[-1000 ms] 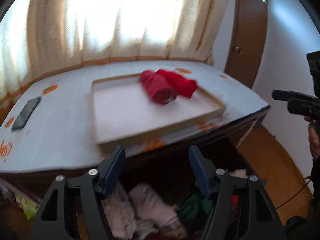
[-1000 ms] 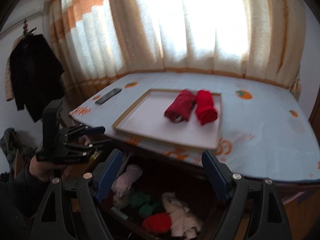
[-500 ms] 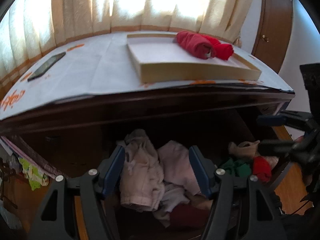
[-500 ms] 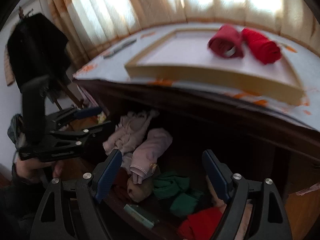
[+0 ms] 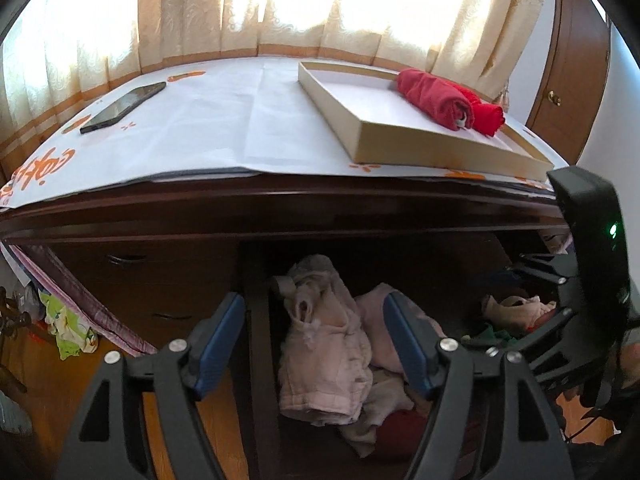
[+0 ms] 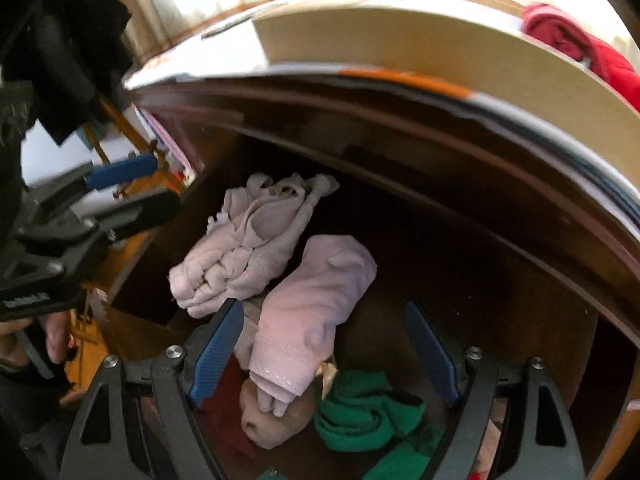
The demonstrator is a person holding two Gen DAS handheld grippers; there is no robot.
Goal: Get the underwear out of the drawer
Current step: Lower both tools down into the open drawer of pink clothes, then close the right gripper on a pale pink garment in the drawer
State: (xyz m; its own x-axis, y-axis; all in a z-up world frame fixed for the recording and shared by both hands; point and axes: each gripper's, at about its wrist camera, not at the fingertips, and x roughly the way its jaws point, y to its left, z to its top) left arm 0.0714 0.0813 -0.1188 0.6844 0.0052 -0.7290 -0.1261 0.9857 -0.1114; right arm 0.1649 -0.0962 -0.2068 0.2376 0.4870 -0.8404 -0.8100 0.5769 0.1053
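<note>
The open drawer point(image 5: 256, 320) under the tabletop holds several crumpled garments. A pale pink bundle point(image 5: 324, 344) lies between the open fingers of my left gripper point(image 5: 316, 344), just above the drawer. In the right wrist view the same bundle point(image 6: 240, 248) lies at the left, a folded pink piece point(image 6: 316, 304) sits between the open fingers of my right gripper point(image 6: 324, 356), and a green piece point(image 6: 368, 412) and a tan piece point(image 6: 272, 420) lie lower. Two red rolled pieces point(image 5: 444, 100) rest in the shallow tray point(image 5: 432, 144) on top.
A phone point(image 5: 122, 107) lies on the white patterned tablecloth point(image 5: 224, 128). Curtains hang behind it and a wooden door point(image 5: 568, 68) stands at the right. The dark tabletop edge point(image 6: 440, 132) overhangs the drawer. Closed drawers point(image 5: 132, 276) are at the left.
Both grippers have dropped from above the tabletop down toward the open drawer. The garments now fill the space between the fingers. Both stay open.
</note>
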